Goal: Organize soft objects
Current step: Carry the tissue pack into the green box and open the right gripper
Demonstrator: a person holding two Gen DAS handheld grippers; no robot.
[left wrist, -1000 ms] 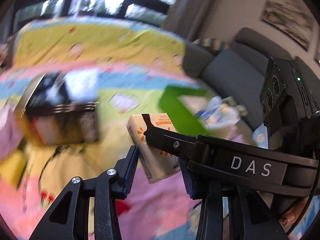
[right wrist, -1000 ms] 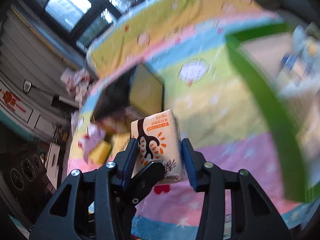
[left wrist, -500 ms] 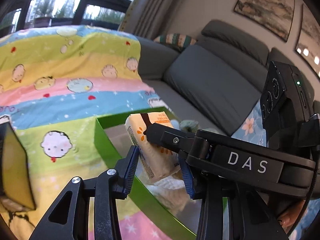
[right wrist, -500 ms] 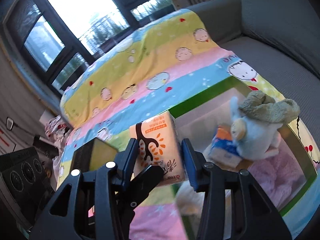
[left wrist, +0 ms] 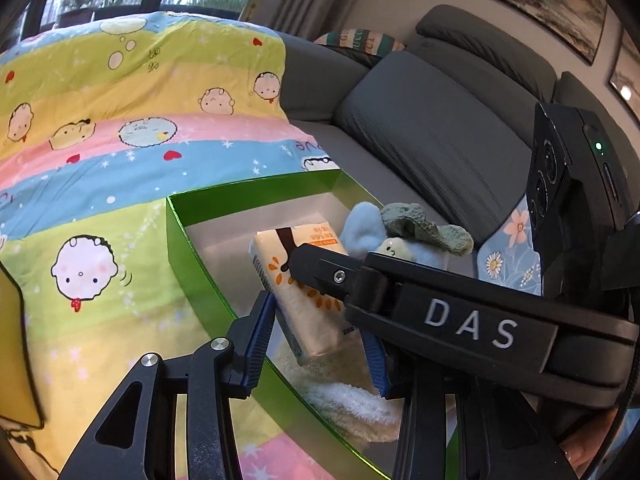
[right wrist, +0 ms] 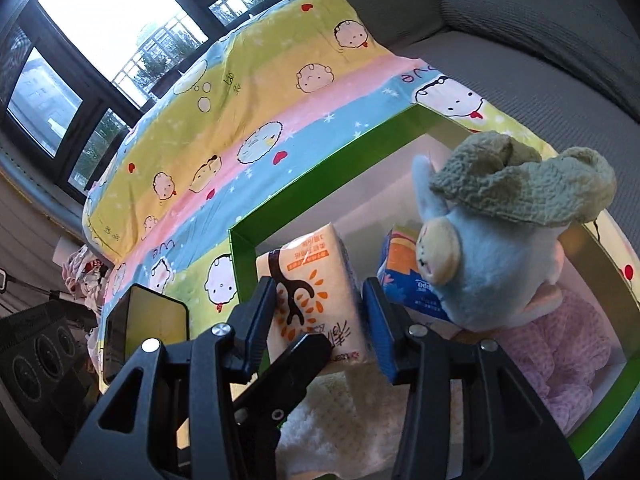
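Observation:
A cream tissue pack (left wrist: 304,300) with an orange tree print hangs over the near-left corner of the green box (left wrist: 192,264). My left gripper (left wrist: 316,344) is shut on its lower end. My right gripper (right wrist: 320,320) is shut on the same tissue pack (right wrist: 316,288) from the other side. One right gripper finger (left wrist: 320,272) crosses the pack in the left wrist view. Inside the green box (right wrist: 320,176) sit a blue plush toy (right wrist: 480,240) in a green knitted hat, a blue tissue pack (right wrist: 404,276), a pink fuzzy cloth (right wrist: 560,344) and a white towel (right wrist: 332,424).
The box rests on a striped cartoon blanket (left wrist: 120,140) spread over a grey sofa (left wrist: 440,140). A dark box with a yellow face (right wrist: 148,328) stands on the blanket to the left. A person's hand (left wrist: 592,448) shows at the lower right.
Both grippers carried the tissue pack rightward, from above the blanket beside the dark box to over the green box. The grip on the pack is unchanged.

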